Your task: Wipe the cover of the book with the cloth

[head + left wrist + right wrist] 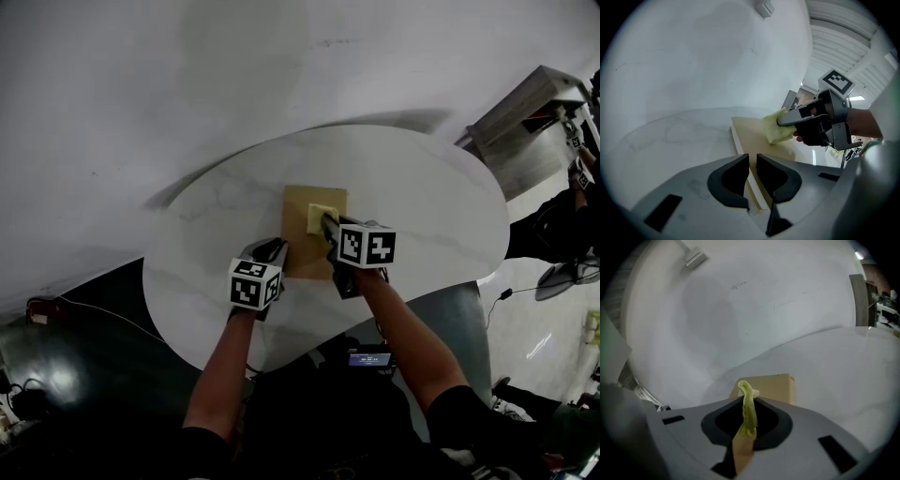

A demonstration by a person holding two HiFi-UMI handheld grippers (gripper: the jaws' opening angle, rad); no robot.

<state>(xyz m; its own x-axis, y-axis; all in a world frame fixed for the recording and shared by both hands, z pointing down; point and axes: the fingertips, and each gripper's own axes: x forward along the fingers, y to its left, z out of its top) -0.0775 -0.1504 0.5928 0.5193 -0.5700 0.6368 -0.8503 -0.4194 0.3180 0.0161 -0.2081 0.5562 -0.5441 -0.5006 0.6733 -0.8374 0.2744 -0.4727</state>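
On the middle of the white table the book (300,251) lies flat, a thin tan rectangle with a matte, plain cover and a paler block of pages along its edge, its short side toward the person. Over the far half of that cover sits the cloth (317,217), a small pale-yellow square, soft and creased. In the left gripper view its lower edge appears to rest on the cover. The right gripper (328,225) has its jaws clamped on the cloth, which stands between the dark pads as a thin folded strip in the right gripper view. The wiping looks to be under way rather than finished: the cloth is on the cover, but the cover shows no streak or sheen to mark where it has been wiped. By my judgement the near half and the left strip may be left to do. The left gripper (272,249) sits at the book's near left edge. Its curved black pads stand a narrow slot apart with nothing pinched between them, and the book's edge shows through the slot. It seems meant to steady the book, though I cannot tell whether it presses down. Round them spreads the table (192,239), an oval top, smooth and glossy with faint grey marble veins, and beyond it a plain white wall and a dark floor with a cable
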